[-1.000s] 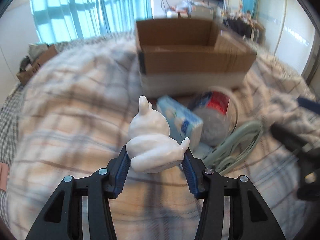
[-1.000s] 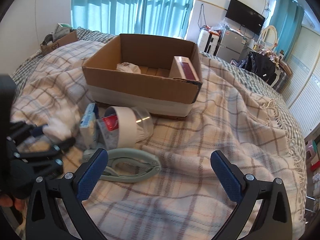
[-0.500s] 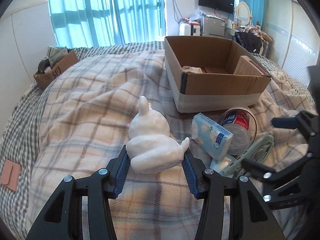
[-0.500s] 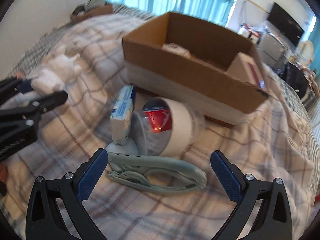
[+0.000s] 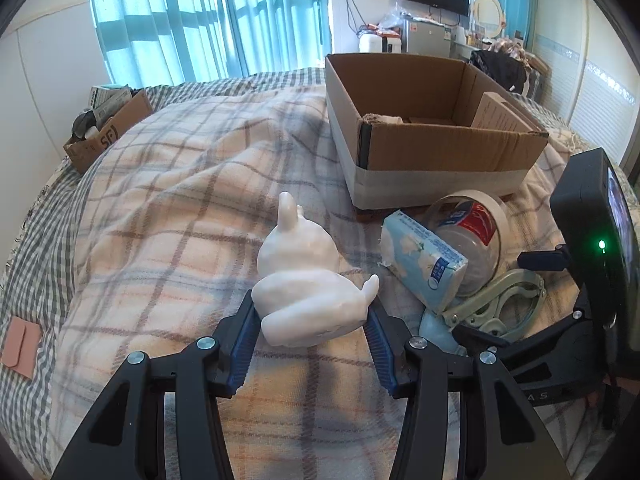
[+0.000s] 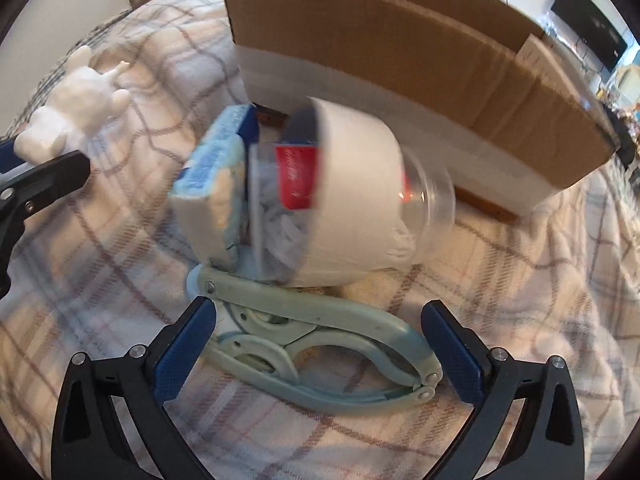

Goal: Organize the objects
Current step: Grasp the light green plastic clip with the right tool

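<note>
Your left gripper (image 5: 310,320) is clamped on the white glossy rabbit-shaped figurine (image 5: 300,280), blue pads pressing its base from both sides. It sits centre frame in the left wrist view, apparently lifted clear of the plaid blanket (image 5: 160,200), though contact underneath is hard to rule out.

Your right gripper (image 6: 320,336) is wide open, nothing between the pads. It straddles the pale green plastic spring clamp (image 6: 320,336) lying flat on the blanket at lower centre of the right wrist view. The pads look just outside the clamp's ends, not touching. That view is motion-blurred, so take that loosely.

Step, as I read it: figurine grasped and waiting for drop-off, right side lining up on the clamp.

The open brown cardboard box with the white taped band (image 5: 432,128) is at upper right of the left view, already holding a couple of items. Just in front of it: the clear plastic cup with the wide white tape roll round it (image 6: 352,192), and the light blue tissue pack (image 6: 212,180) leaning on the cup.

Next:
- Left: carry the figurine up and right over the near box wall, then release inside. It looks glossy and possibly brittle, so lower it, don't drop.
- Right: the clamp lies lengthwise across the opening. Closing across its long axis likely slips, so rotate to grip across the handles.
- The cup sits right behind the clamp, touching it or nearly. Expect it to roll.
</note>
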Available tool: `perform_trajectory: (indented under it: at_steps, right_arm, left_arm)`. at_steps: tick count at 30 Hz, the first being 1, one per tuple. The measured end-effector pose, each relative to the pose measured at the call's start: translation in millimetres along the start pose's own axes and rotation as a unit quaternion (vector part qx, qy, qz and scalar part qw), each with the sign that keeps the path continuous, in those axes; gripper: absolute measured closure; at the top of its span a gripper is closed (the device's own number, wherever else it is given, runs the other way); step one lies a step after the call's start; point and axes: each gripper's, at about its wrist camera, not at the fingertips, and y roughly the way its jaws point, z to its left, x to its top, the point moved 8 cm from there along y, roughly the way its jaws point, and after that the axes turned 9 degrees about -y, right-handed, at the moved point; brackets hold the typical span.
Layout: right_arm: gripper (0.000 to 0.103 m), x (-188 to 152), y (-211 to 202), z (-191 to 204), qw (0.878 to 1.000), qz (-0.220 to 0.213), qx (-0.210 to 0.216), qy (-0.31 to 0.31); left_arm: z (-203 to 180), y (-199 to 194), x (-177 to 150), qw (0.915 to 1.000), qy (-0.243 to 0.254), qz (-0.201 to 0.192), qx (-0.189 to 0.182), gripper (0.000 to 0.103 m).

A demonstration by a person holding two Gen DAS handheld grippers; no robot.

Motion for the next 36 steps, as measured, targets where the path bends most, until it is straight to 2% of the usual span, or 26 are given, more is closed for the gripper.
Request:
perform_trajectory:
  at_steps: [4,10,13,14,15,16,17,19,23,25,27,28,31,33,35,36]
  right_arm:
    - [0.0,-4.3,2.2,-4.8,1.0,0.004,0.013,0.024]
    - [0.01,-16.4,-7.8,3.7,1.0,0.013,0.001,0.018]
    - [0.028,-19.7,-20.9,7.1,1.0,0.003,-0.008,0.015]
    - [0.039,-19.0,-28.8,7.9,1.0,-0.007,-0.011,0.014]
    - [0.069,-18.0,-34.9,9.8,1.0,-0.016,-0.006,0.014]
    - [0.086,-17.5,-40.8,14.3,0.999,-0.021,0.016,0.018]
    - [0.098,-18.8,-42.6,15.5,0.999,-0.017,0.018,0.02]
    - [0.098,-26.0,-43.7,19.9,1.0,0.0,0.002,0.005]
    - [0.098,-33.5,-46.5,26.2,1.0,0.003,0.022,-0.014]
    - [0.091,-31.2,-47.1,22.3,0.999,0.0,-0.009,-0.033]
    - [0.046,-32.2,-47.4,23.0,0.998,0.003,-0.032,-0.045]
    - [0.039,-32.8,-46.4,25.0,0.998,0.005,-0.034,-0.052]
    - [0.037,-36.4,-38.2,30.4,0.996,0.025,-0.046,-0.074]
    - [0.037,-39.8,-25.9,28.3,0.992,0.049,-0.077,-0.09]
    - [0.039,-39.2,-20.9,24.6,0.99,0.053,-0.093,-0.091]
    - [0.049,-37.3,-22.5,22.6,0.991,0.047,-0.094,-0.086]
  left_arm:
    - [0.0,2.5,-2.9,1.0,0.004,0.006,0.002,0.052]
    - [2.0,3.0,-5.0,0.9999,0.0,0.01,0.001,0.052]
    - [1.8,2.8,-5.7,0.9999,0.001,0.011,0.0,0.052]
    - [1.7,2.6,-5.8,0.9999,0.001,0.011,0.0,0.052]
    - [1.4,2.5,-5.9,0.9999,0.001,0.011,0.001,0.052]
    - [1.5,2.7,-5.8,0.9999,0.001,0.011,0.001,0.052]
    - [1.1,2.5,-6.1,0.9999,0.002,0.011,0.002,0.052]
    - [0.9,2.3,-6.4,0.9999,0.003,0.011,0.002,0.052]
    - [-0.1,1.4,-7.1,0.9999,0.005,0.01,0.002,0.052]
    - [-0.8,-0.2,-7.4,0.9999,0.007,0.009,0.003,0.052]
    - [-0.6,-1.2,-7.7,0.9999,0.008,0.008,0.004,0.052]
    - [-0.5,-1.3,-7.8,0.9999,0.007,0.008,0.004,0.052]
    - [0.4,-1.0,-8.4,0.9999,0.004,0.01,0.004,0.052]
    - [0.8,-0.4,-8.7,0.9999,0.002,0.011,0.003,0.052]
    - [0.9,0.2,-9.2,0.9999,0.003,0.011,0.002,0.052]
    - [0.8,0.2,-9.5,0.9999,0.003,0.011,0.002,0.052]
